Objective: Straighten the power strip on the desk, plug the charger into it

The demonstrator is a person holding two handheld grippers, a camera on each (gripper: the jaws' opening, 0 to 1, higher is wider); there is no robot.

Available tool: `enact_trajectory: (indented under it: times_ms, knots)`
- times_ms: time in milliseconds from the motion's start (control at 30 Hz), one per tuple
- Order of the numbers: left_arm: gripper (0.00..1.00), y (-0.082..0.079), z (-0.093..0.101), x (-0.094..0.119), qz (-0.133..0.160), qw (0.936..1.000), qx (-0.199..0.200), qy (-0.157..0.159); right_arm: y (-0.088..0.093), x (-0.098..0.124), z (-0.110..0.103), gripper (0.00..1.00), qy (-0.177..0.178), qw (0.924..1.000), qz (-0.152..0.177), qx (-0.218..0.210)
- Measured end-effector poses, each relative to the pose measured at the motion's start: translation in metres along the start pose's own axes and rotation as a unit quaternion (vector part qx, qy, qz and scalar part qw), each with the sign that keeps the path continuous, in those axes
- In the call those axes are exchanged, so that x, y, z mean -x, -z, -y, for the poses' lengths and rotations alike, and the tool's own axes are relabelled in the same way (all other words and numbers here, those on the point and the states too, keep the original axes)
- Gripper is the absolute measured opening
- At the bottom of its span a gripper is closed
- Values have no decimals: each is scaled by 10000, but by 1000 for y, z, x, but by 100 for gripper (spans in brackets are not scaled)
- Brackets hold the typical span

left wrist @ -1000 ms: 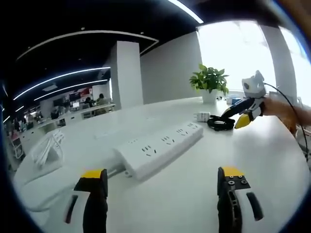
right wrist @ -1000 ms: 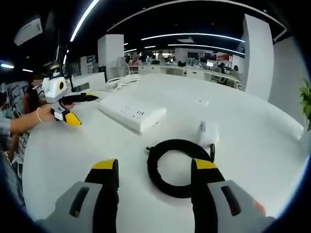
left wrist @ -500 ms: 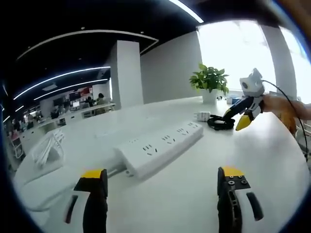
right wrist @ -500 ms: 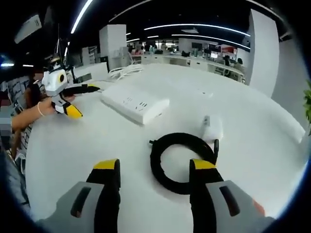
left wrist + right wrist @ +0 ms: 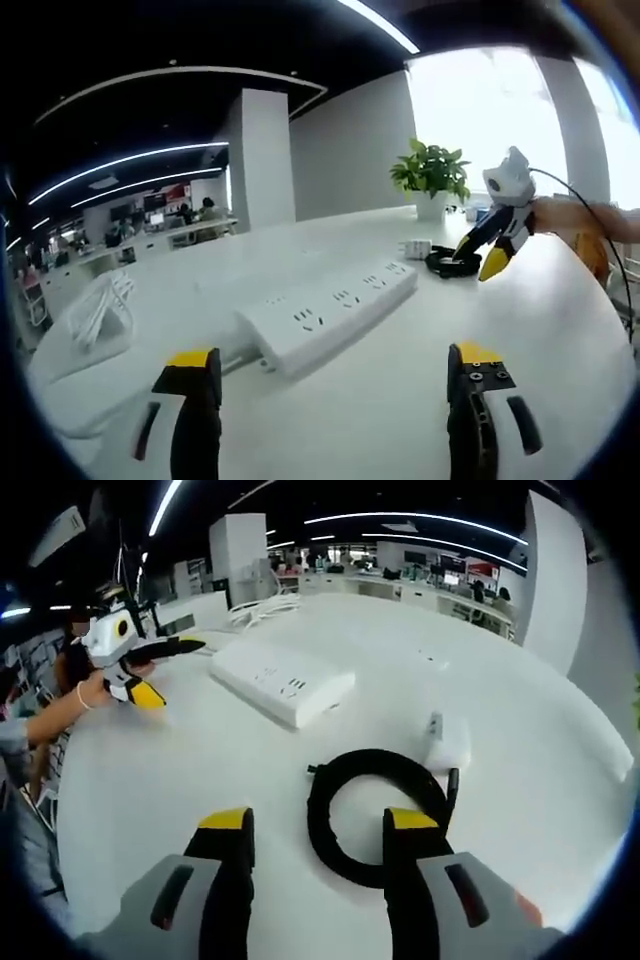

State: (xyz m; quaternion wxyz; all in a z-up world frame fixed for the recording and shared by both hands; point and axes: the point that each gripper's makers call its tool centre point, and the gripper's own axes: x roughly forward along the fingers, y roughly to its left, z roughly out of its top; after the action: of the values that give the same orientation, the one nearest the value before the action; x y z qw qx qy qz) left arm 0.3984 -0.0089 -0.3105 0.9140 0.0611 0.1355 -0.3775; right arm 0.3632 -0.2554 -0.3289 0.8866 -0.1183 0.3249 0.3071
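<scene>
Hovering unclenched over the cable (image 5: 375,815), right gripper (image 5: 318,825) probably needed the charger (image 5: 447,748) next; left gripper (image 5: 335,365) gaped near strip (image 5: 330,310).

Open office with white pillar (image 5: 258,150), ceiling light strips (image 5: 130,160), bright window (image 5: 480,110), perhaps distant desks (image 5: 400,580).

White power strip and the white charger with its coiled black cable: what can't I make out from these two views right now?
- White power strip: its cord end sits behind the left gripper jaw in the left gripper view.
- White charger: prongs too small in the right gripper view.
- Coiled black cable: near loop covered by the right gripper jaw tips.
</scene>
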Motion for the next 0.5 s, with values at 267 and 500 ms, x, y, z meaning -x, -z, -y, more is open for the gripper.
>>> enact_trajectory:
  times_ms: [267, 500]
  knots:
    - [96, -3, 1, 3, 38, 10000, 12, -4, 0, -3, -4, 50, -78, 9999, -110, 89]
    - [96, -2, 2, 8, 5, 10000, 53, 55, 2, -5, -2, 46, -75, 9998, -159, 112]
